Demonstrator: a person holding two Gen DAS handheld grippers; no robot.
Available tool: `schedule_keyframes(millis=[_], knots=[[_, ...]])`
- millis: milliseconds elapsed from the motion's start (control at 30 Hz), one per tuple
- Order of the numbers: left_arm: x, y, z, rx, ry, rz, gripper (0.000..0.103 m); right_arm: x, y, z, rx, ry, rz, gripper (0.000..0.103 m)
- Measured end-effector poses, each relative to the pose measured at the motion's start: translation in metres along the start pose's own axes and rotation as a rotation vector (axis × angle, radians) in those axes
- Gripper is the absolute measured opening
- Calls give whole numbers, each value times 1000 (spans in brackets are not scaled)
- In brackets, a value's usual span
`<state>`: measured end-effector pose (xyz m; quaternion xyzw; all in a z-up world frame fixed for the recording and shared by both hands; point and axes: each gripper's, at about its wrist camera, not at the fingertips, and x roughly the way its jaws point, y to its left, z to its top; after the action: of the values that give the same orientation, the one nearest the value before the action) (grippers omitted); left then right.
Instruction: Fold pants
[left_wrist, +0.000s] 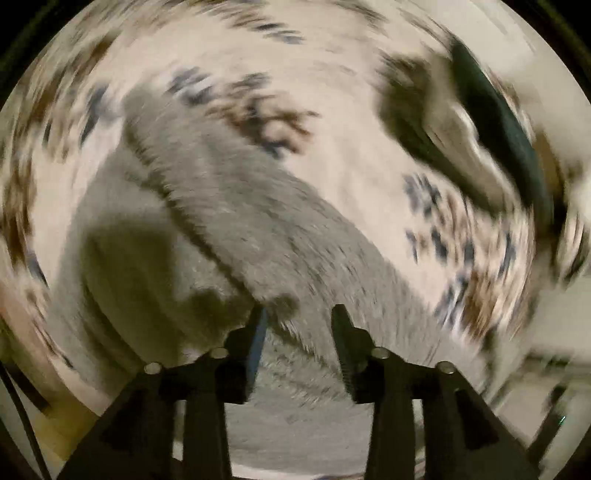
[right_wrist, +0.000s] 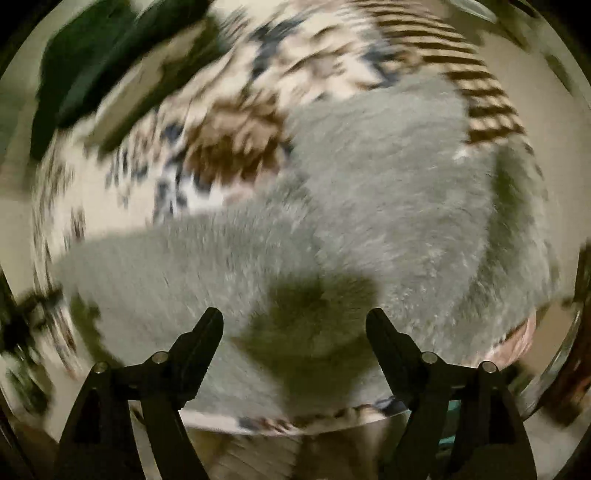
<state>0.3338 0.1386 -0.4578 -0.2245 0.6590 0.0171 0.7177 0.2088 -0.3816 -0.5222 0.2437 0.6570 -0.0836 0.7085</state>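
Both views are pretty smeared w/ motion blur, so take details loosely. The grey fleece pants (left_wrist: 236, 229) lie spread on a patterned blanket (left_wrist: 332, 110) (cream w/ brown and navy blotches), covering most of the middle of it and running down to the near edge in the right wrist view. One layer looks folded over another, there's a ridge running diagonally in the left view, so imo the fold is partway done, not finished.

Left gripper (left_wrist: 299, 314) is right over the fabric at that ridge, fingers apart w/ a modest gap, nothing pinched that I can see; tips look at or very near the cloth, can't say for sure if they touch. Prob lined up there bc the folded edge is the easiest bit to grab.

Right gripper (right_wrist: 295, 317) has its fingers wide apart, hovering above the pants w/ its shadow on the fleece, holding nothing.

Dark object (left_wrist: 495, 122) sits toward the blanket's far edge, too blurry to ID.
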Motion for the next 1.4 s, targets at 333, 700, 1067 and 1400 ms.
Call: schedule_keyframes(millis=[333, 700, 1067, 1400], knots=[[24, 31, 60, -165, -78, 69, 59, 56, 15, 100, 43, -31, -299, 84], [22, 42, 62, -104, -208, 45, 7, 36, 3, 91, 194, -145, -306, 11], [-77, 106, -94, -246, -292, 71, 7, -83, -93, -26, 502, -343, -144, 10], [-2, 142, -146, -337, -171, 188, 9, 1, -206, -100, 746, -193, -116, 12]])
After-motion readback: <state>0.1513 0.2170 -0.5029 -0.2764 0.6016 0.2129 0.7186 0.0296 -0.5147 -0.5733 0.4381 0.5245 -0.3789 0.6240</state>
